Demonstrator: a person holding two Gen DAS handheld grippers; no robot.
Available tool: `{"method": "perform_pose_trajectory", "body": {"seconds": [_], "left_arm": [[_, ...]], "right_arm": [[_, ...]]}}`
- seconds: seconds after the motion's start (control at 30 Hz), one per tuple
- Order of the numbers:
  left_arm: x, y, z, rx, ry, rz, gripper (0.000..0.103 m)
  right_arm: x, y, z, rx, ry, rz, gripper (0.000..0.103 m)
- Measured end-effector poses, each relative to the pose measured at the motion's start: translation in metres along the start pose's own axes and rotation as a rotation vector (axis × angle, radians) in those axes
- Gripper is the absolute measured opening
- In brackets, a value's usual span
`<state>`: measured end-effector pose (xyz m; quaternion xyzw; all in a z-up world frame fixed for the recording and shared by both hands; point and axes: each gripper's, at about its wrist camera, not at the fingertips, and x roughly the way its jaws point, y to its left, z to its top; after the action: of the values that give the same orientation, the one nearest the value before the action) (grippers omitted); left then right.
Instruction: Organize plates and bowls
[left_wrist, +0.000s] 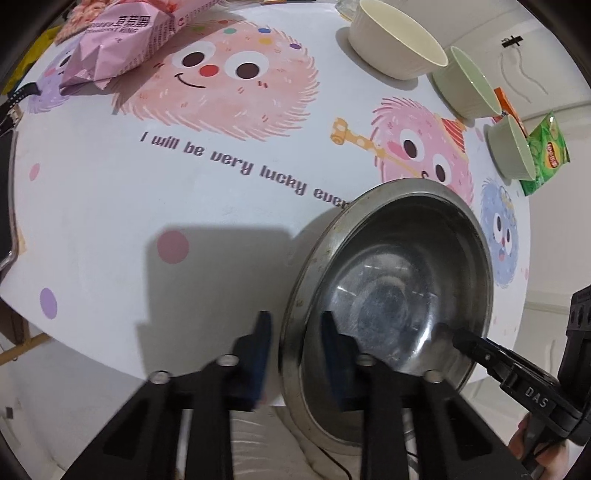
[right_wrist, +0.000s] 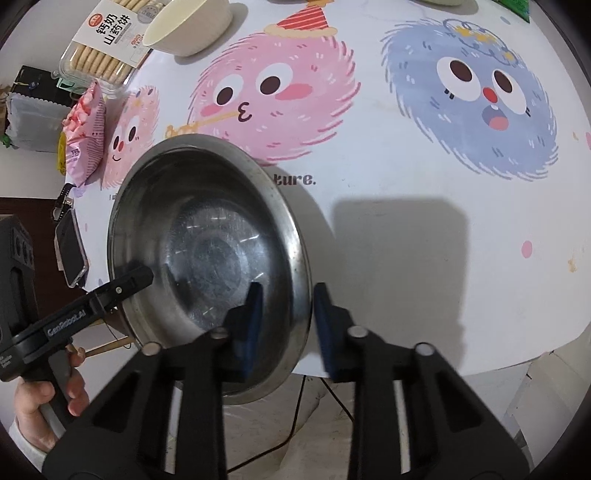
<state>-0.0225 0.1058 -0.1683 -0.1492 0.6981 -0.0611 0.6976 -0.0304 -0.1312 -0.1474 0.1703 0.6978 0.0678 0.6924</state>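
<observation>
Task barely begun: steel bowl (left_wrist: 391, 295) at table's (left_wrist: 110, 221) near edge, L gripper (left_wrist: 295, 354) & R gripper (right_wrist: 284, 325) each clamped on opposite rims, while three bowls (left_wrist: 465, 83) sit unstacked far right.

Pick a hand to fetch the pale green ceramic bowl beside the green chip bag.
Right, likely: the pale green ceramic bowl sits on the right gripper's side of the round stainless-steel bowl, whose rim the left gripper and it both clamp; release first.
</observation>
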Motion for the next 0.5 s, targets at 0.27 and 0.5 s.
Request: {"method": "perform_pose_trajectory", "body": {"seconds": [0.27, 0.5], "left_arm": [[-0.009, 0.003, 0.004, 0.003, -0.022, -0.018, 0.013], [-0.027, -0.001, 0.034, 0.035, -0.086, -0.006, 0.013]], "right_arm": [[-0.008, 0.001, 0.0, -0.008, -0.026, -0.014, 0.013], [-0.024, 0.015, 0.02, -0.04, -0.092, -0.016, 0.013]]}}
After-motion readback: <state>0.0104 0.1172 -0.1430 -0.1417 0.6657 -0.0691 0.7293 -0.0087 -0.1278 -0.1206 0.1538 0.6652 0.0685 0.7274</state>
